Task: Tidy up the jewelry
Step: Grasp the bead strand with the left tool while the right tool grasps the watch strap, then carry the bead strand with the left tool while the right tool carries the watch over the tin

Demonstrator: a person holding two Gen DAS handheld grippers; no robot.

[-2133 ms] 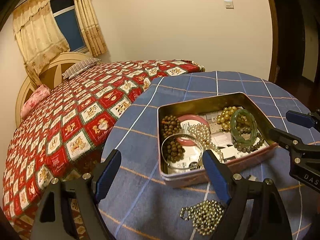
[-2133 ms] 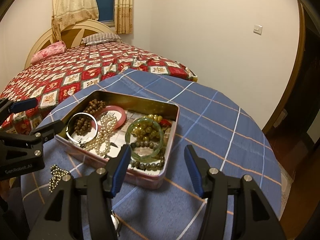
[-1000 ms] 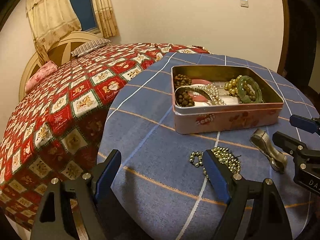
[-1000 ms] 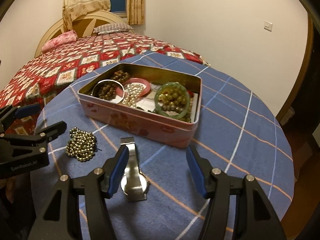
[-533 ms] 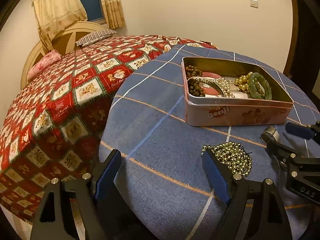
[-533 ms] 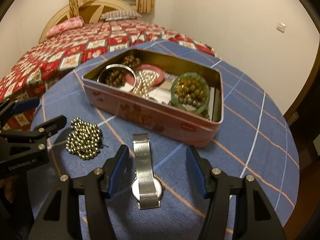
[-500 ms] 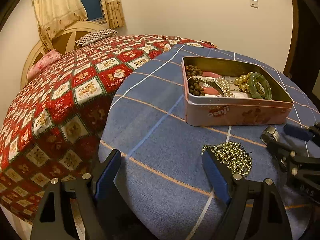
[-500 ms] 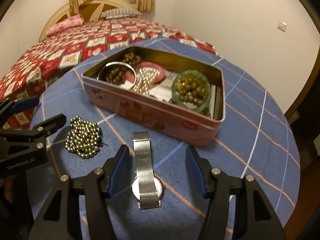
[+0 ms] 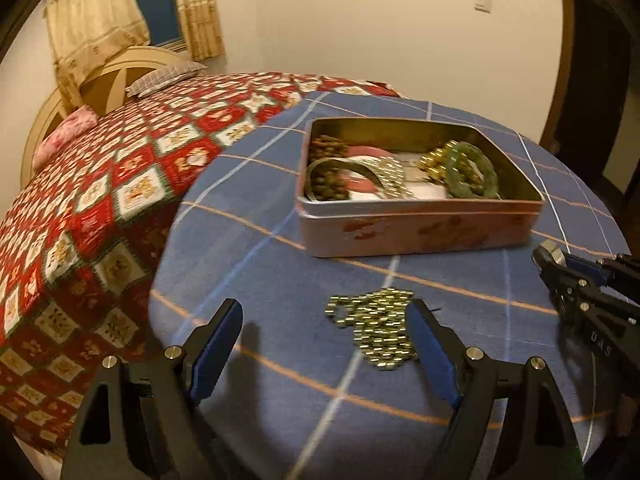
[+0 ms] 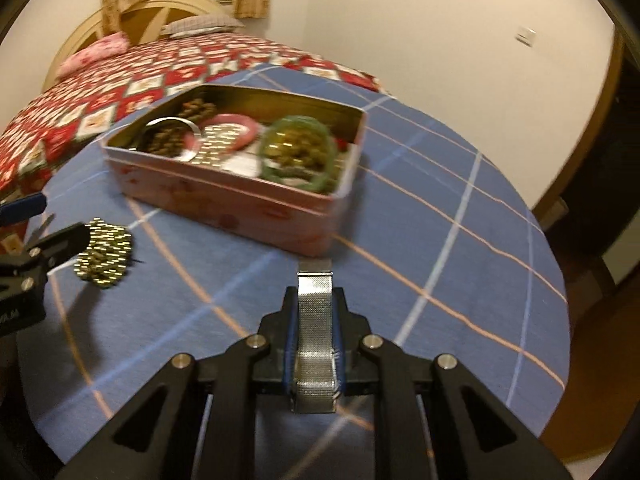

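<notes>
A pink tin box (image 9: 420,228) (image 10: 224,196) stands on the blue checked tablecloth and holds bead bracelets, a pearl string, a silver bangle and a green bangle (image 10: 298,156). A heap of gold beads (image 9: 376,328) (image 10: 104,254) lies in front of the tin. My left gripper (image 9: 324,352) is open, with the gold beads just inside its right finger. My right gripper (image 10: 314,316) is shut on the mesh band of a silver watch (image 10: 315,320), in front of the tin; it also shows at the right edge of the left wrist view (image 9: 560,268).
The round table (image 10: 460,240) stands against a bed with a red patterned quilt (image 9: 100,184) on the left. A dark doorway (image 9: 600,80) is at the right. The table edge falls off close on the left and near sides.
My right gripper has closed on the silver watch's band, which lay open between its fingers half a second ago. My left gripper has moved closer to the gold beads.
</notes>
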